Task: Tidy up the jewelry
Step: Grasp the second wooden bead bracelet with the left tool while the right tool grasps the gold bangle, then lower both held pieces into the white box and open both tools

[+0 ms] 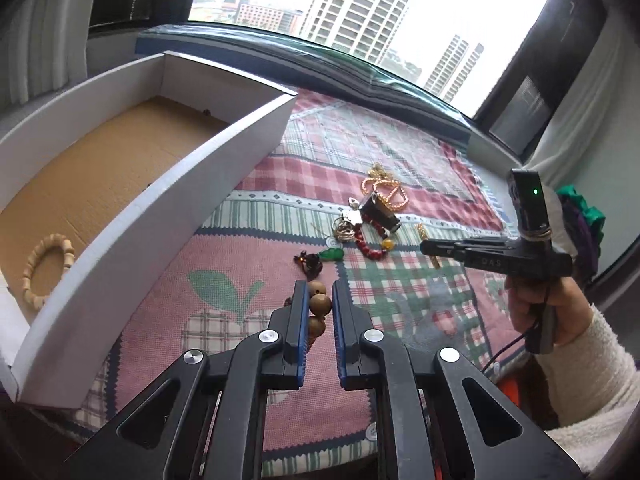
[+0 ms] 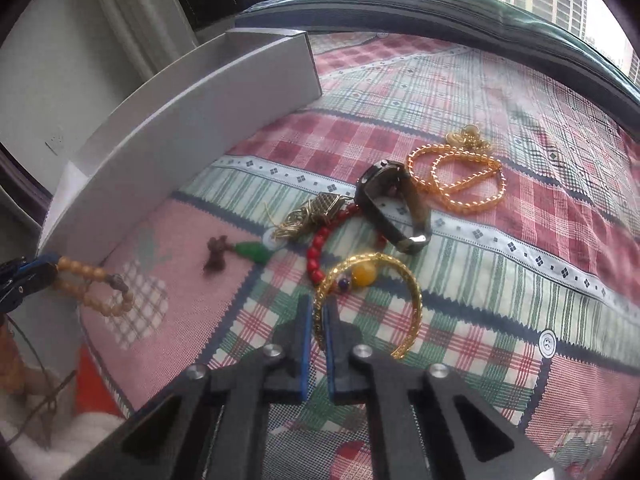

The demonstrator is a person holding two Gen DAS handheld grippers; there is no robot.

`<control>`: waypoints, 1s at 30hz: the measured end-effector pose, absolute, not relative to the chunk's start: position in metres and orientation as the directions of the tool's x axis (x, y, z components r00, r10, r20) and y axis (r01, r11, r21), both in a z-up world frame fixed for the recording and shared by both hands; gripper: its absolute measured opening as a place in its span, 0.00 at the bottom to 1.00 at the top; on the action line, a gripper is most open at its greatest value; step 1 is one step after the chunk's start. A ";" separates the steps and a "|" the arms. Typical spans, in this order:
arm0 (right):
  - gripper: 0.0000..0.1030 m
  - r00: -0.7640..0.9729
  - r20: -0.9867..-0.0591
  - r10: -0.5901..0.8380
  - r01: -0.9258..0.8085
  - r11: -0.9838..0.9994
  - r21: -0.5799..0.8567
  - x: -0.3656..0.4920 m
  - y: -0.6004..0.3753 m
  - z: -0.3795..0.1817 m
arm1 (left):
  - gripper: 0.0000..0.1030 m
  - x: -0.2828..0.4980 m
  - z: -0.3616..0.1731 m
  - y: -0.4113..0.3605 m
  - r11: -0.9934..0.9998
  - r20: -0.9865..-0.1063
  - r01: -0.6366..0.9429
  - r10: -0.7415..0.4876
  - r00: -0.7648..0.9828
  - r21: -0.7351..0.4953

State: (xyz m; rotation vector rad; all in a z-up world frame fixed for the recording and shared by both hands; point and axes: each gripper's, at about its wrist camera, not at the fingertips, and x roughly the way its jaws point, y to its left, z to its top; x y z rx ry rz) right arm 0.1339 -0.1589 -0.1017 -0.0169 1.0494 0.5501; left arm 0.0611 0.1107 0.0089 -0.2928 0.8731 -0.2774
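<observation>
The left gripper (image 1: 320,306) pinches a wooden bead bracelet (image 1: 319,305); the right gripper (image 2: 317,320) clamps a gold bangle (image 2: 400,292) by its rim. That thin hold may slip. Beyond lie the watch (image 2: 390,200), the amber necklace (image 2: 456,180) and the white box (image 1: 160,216).

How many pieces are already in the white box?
1: a pale wooden bead bracelet on the white box's cardboard floor, near corner. The near wall may hide others.
</observation>
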 end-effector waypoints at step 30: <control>0.06 0.310 -0.733 0.606 -0.748 0.631 0.205 0.204 0.141 -0.004 | 0.09 0.113 0.019 0.290 0.900 -0.782 -0.312 -0.050 0.621 -0.306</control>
